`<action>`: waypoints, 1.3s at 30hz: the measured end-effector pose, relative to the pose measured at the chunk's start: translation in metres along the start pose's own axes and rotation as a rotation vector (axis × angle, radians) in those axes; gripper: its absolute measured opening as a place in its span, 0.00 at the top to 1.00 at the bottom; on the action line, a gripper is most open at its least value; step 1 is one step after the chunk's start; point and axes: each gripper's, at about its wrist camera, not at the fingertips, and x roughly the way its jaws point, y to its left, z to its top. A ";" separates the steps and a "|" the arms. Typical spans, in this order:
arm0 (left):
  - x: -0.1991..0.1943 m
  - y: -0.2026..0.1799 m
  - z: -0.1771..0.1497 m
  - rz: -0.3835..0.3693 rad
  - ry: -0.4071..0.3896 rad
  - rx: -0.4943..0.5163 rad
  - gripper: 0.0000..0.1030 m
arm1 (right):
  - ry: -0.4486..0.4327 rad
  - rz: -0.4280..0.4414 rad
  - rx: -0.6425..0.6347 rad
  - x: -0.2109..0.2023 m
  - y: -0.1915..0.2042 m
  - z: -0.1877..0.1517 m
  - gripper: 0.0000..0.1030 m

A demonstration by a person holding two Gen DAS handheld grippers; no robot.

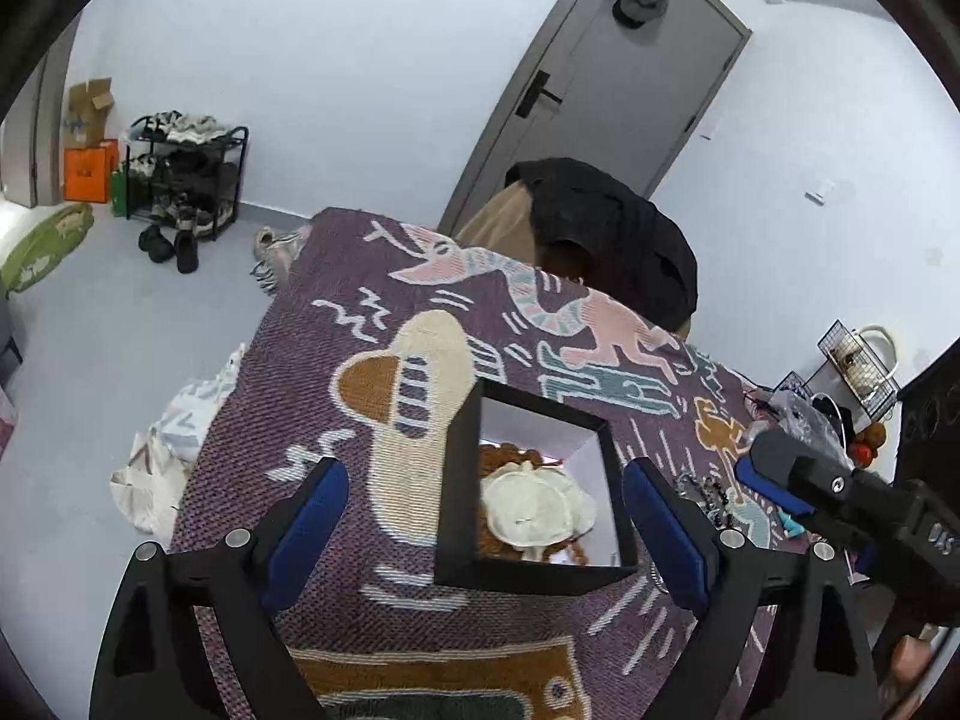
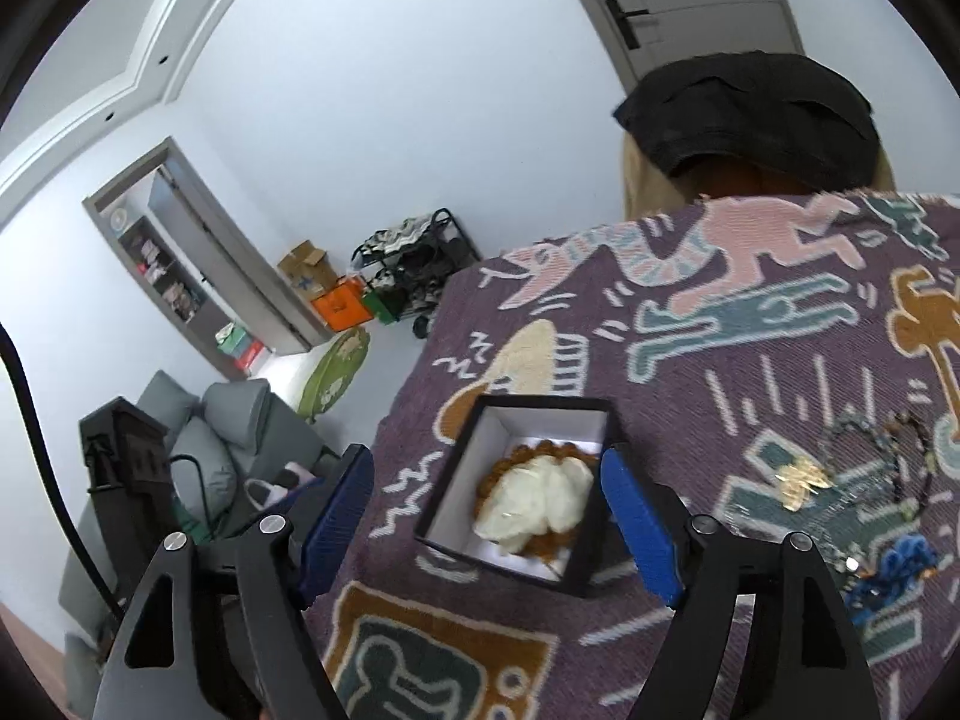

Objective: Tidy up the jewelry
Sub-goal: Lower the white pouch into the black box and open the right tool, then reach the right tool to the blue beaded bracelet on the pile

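Observation:
A black open box with white inner walls (image 1: 459, 480) (image 2: 456, 474) stands on the purple patterned cloth. Inside lie a white shell-like piece (image 1: 531, 507) (image 2: 537, 501) on orange-brown beads (image 1: 510, 456) (image 2: 558, 546). My left gripper (image 1: 483, 531) is open and empty, its blue pads on either side of the box. My right gripper (image 2: 489, 522) is open and empty, also straddling the box; it shows in the left wrist view (image 1: 798, 489) at the right. Loose jewelry lies on the cloth to the right: a gold piece (image 2: 798, 480), dark beaded chains (image 2: 900, 450) (image 1: 708, 492) and a blue piece (image 2: 897, 570).
The cloth-covered table (image 1: 360, 600) drops off at its left edge to the floor. A chair with a black garment (image 1: 612, 228) stands behind the table. A shoe rack (image 1: 186, 180) stands by the wall. A wire basket (image 1: 858, 372) and clutter sit at the far right.

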 end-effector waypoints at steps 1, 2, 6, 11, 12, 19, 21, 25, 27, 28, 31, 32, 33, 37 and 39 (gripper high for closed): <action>0.001 -0.002 0.000 -0.007 0.003 -0.001 0.10 | -0.001 -0.013 0.019 -0.005 -0.008 -0.001 0.24; 0.001 -0.006 0.000 -0.016 0.004 0.000 0.10 | -0.005 -0.028 0.039 -0.010 -0.018 -0.001 0.24; 0.003 -0.020 -0.002 -0.032 0.003 0.026 0.10 | -0.037 -0.062 0.101 -0.034 -0.046 -0.003 0.24; 0.005 -0.045 -0.008 -0.061 0.006 0.070 0.10 | -0.073 -0.102 0.167 -0.065 -0.078 -0.010 0.24; 0.006 -0.050 -0.010 -0.066 0.007 0.077 0.10 | -0.080 -0.108 0.174 -0.071 -0.083 -0.012 0.24; 0.006 -0.079 -0.019 -0.081 0.000 0.127 0.10 | -0.101 -0.143 0.201 -0.099 -0.104 -0.030 0.24; 0.004 -0.086 -0.021 -0.083 -0.018 0.139 0.10 | -0.107 -0.152 0.204 -0.105 -0.109 -0.035 0.24; 0.007 -0.099 -0.025 -0.100 -0.013 0.168 0.20 | -0.120 -0.158 0.207 -0.115 -0.117 -0.041 0.24; 0.011 -0.106 -0.028 -0.104 0.005 0.185 0.24 | -0.123 -0.160 0.209 -0.118 -0.120 -0.044 0.25; 0.014 -0.109 -0.030 -0.106 0.011 0.189 0.28 | -0.123 -0.159 0.213 -0.118 -0.123 -0.045 0.26; 0.021 -0.115 -0.035 -0.113 0.032 0.200 0.35 | -0.112 -0.151 0.234 -0.116 -0.130 -0.049 0.32; 0.023 -0.118 -0.037 -0.116 0.040 0.207 0.36 | -0.105 -0.148 0.245 -0.114 -0.133 -0.051 0.34; 0.025 -0.120 -0.039 -0.117 0.044 0.213 0.37 | -0.098 -0.143 0.258 -0.112 -0.137 -0.053 0.36; 0.031 -0.126 -0.045 -0.117 0.056 0.227 0.38 | -0.064 -0.133 0.324 -0.104 -0.155 -0.062 0.47; 0.034 -0.128 -0.046 -0.114 0.059 0.232 0.38 | -0.048 -0.112 0.357 -0.099 -0.162 -0.066 0.48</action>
